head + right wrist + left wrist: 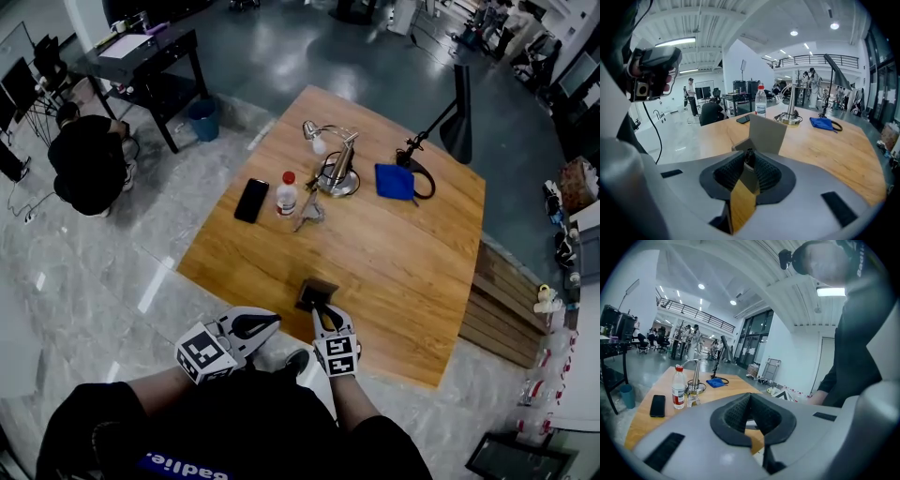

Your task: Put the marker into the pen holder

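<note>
Right hand-held gripper: jaws nearly together, clamped on the marker. The marker shows end-on as a small dark tip between the ribbed black pads. It sits just on the near side of the pen holder, not yet over its mouth.

Left hand-held gripper: jaws together, nothing between them, held off to the left of the pen holder.

Handling, as judged: the marker should be light, rigid and smooth-barrelled, so it may pivot in the pads. A mid-barrel hold would best keep it steady while it is tipped upright.

The pen holder is a flat-sided, square-cornered box with a matte grey-brown face. It looks light and could shift if knocked. The worktop is smooth wood-grain board.
</note>
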Demonstrator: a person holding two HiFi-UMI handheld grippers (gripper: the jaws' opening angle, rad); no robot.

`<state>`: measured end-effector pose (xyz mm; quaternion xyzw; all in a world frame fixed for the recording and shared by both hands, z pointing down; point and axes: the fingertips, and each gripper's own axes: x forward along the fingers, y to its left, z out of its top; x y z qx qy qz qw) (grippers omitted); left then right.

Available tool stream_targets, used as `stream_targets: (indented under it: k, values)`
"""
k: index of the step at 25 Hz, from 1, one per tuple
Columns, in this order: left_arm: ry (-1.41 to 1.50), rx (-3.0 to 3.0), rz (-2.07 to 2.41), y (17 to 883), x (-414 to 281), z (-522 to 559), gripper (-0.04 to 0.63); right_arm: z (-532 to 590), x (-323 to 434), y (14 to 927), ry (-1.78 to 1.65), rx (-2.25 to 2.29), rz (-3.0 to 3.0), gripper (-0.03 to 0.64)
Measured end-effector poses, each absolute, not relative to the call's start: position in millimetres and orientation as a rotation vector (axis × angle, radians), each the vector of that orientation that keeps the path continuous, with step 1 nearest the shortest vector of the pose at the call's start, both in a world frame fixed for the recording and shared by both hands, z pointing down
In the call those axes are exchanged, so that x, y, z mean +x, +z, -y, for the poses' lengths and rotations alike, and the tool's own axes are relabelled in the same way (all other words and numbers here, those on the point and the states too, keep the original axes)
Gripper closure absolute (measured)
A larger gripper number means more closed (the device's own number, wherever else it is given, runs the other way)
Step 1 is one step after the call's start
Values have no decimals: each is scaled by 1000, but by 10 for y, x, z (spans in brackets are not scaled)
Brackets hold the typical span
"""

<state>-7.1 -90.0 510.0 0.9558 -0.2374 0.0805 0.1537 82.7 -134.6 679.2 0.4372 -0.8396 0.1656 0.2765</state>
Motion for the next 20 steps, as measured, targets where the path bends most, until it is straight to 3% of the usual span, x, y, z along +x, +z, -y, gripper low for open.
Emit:
stream_targets:
  k: [9,20]
  values:
    - [211,2767,627,5044,29,892,592,1146,1062,6547,440,1232,2276,540]
    - [160,2800,573,4868,167,883,591,830,970,5432,503,1318,2579,541]
